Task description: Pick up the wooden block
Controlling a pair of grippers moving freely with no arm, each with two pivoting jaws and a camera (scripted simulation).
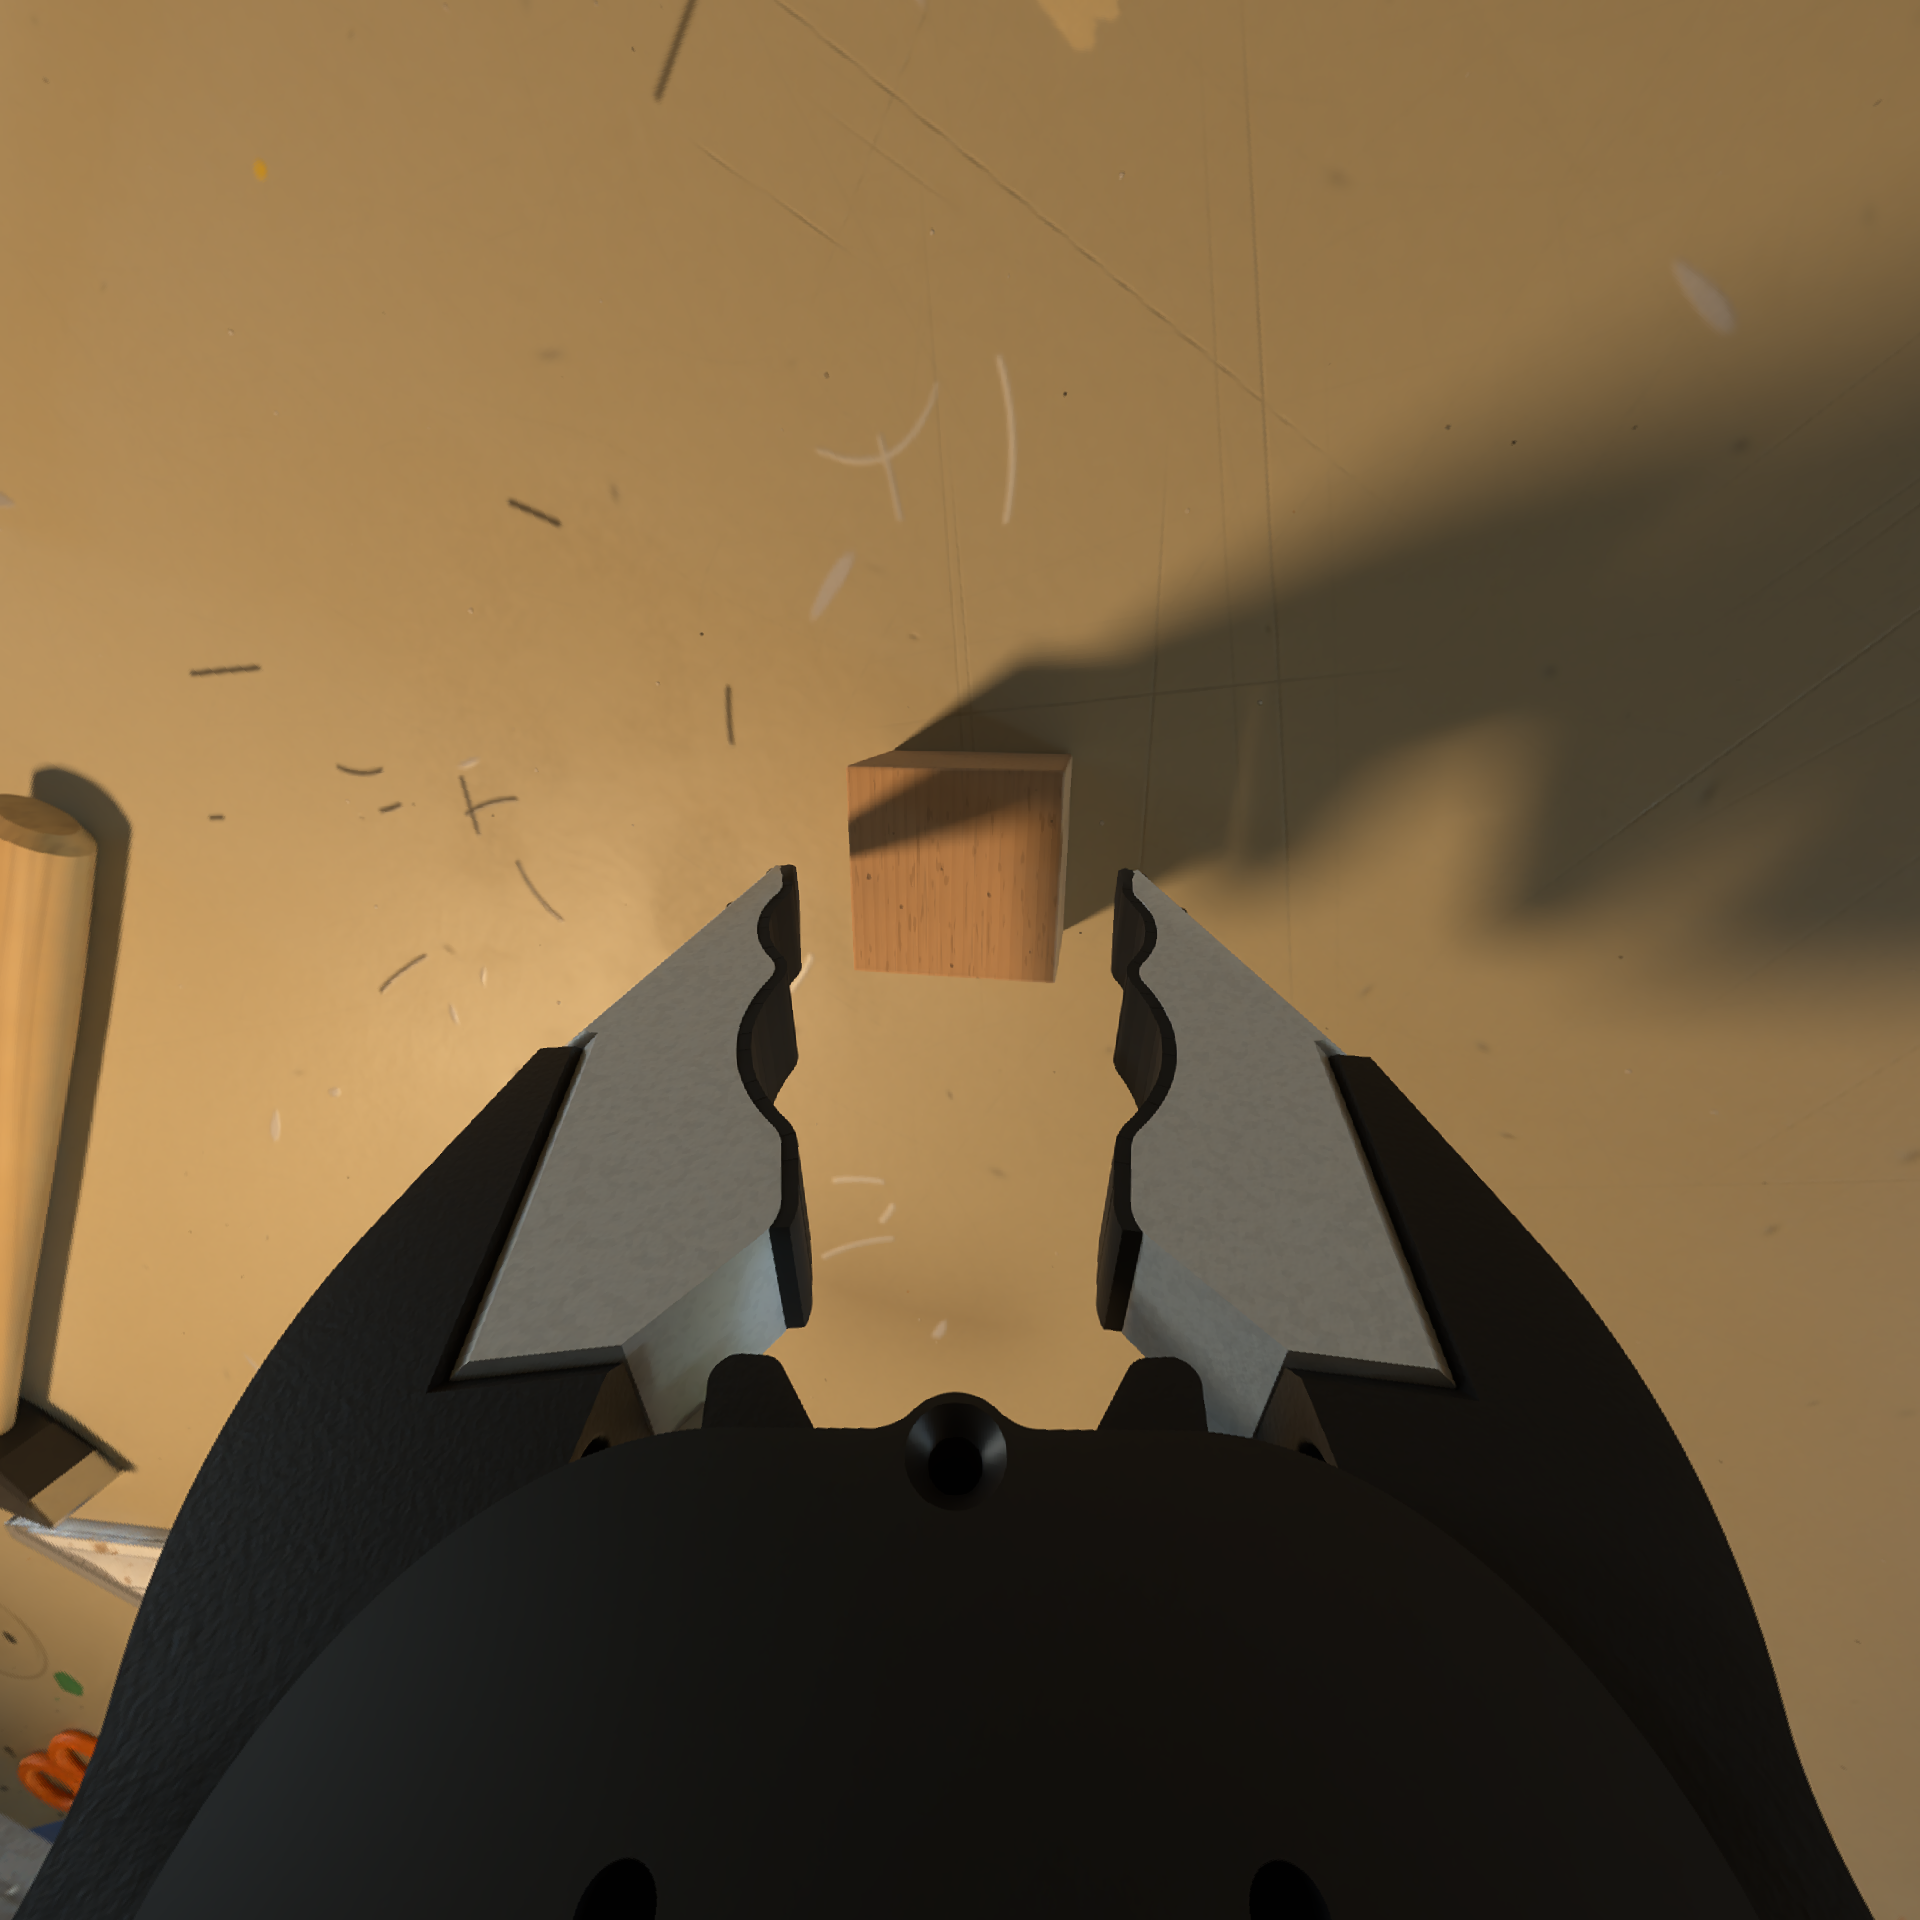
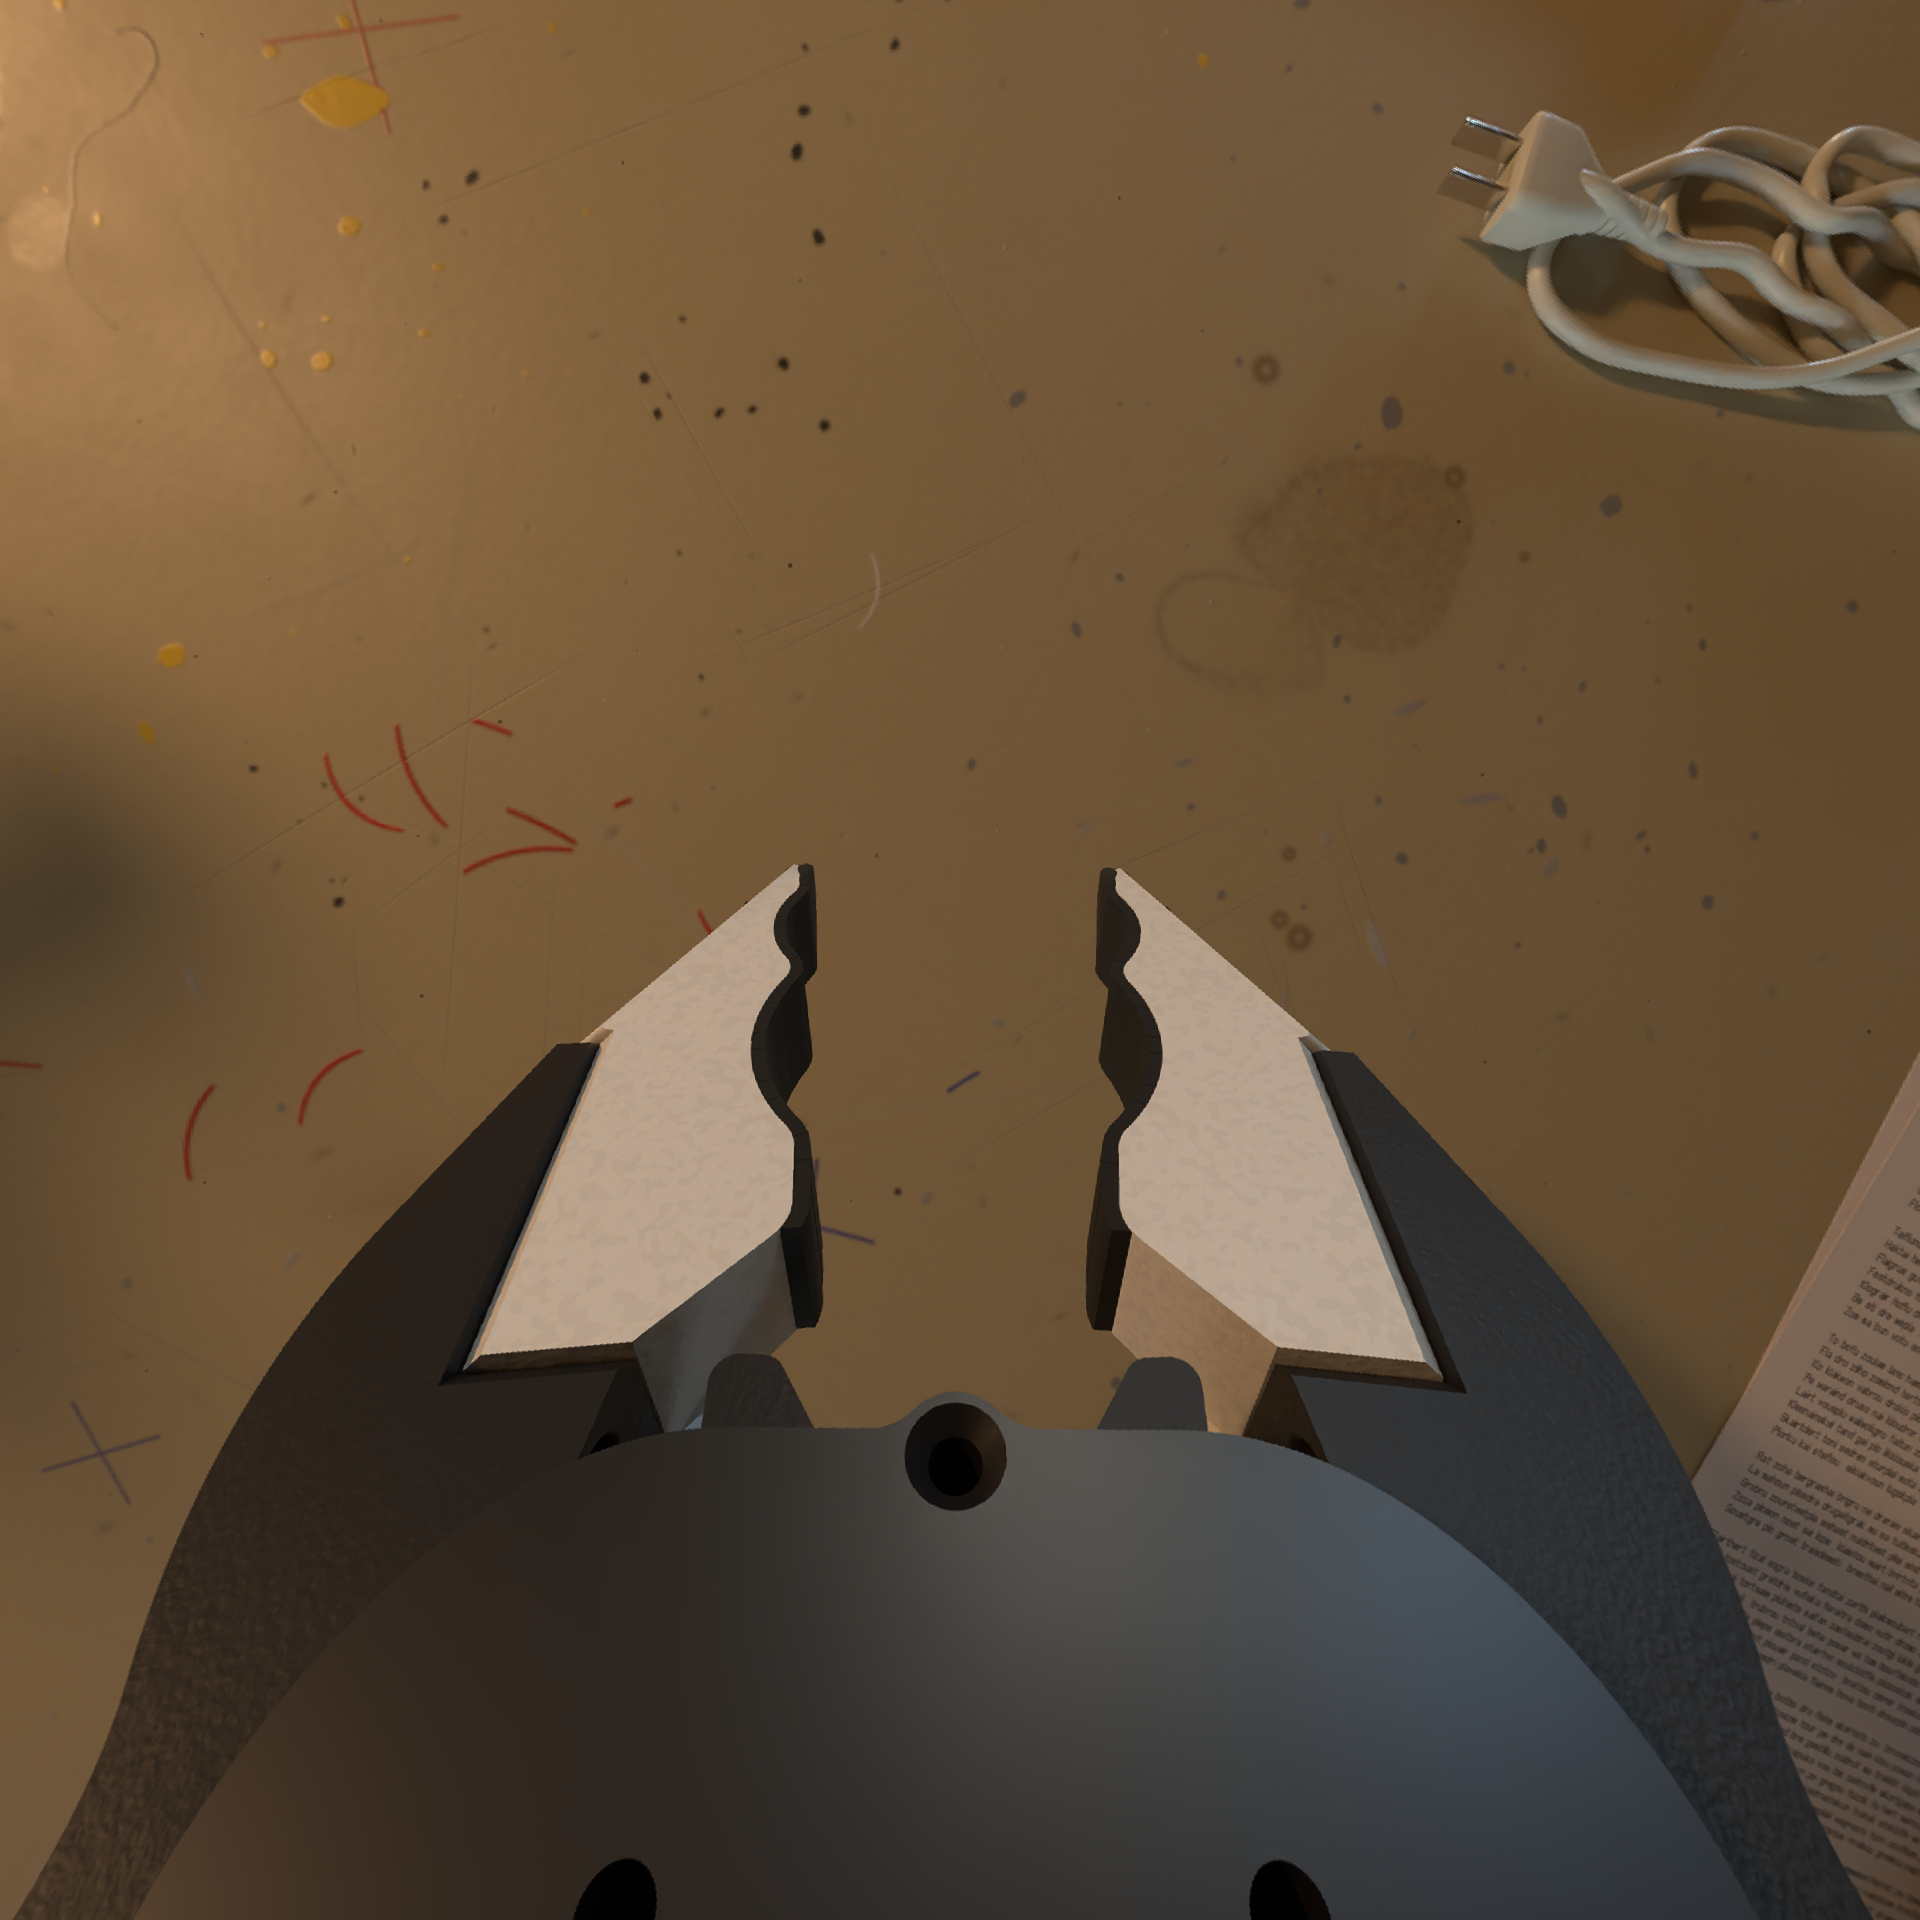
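Observation:
A small wooden block (image 1: pixel 956 883) stands on the scratched tan tabletop (image 1: pixel 520 364) in the left wrist view. My left gripper (image 1: pixel 956 878) is open and looks down on it, with the block centred in line with the gap between the fingertips and lying below them. No finger touches it. My right gripper (image 2: pixel 956 878) is open and empty above a stained part of the tabletop (image 2: pixel 935 416). The block does not show in the right wrist view.
A wooden handle (image 1: pixel 42 1091) with a dark end lies at the left edge of the left wrist view, with a small orange thing (image 1: pixel 57 1766) below it. A coiled white cable with a plug (image 2: pixel 1704 260) lies at the upper right of the right wrist view. A printed sheet (image 2: pixel 1829 1507) lies at its right edge.

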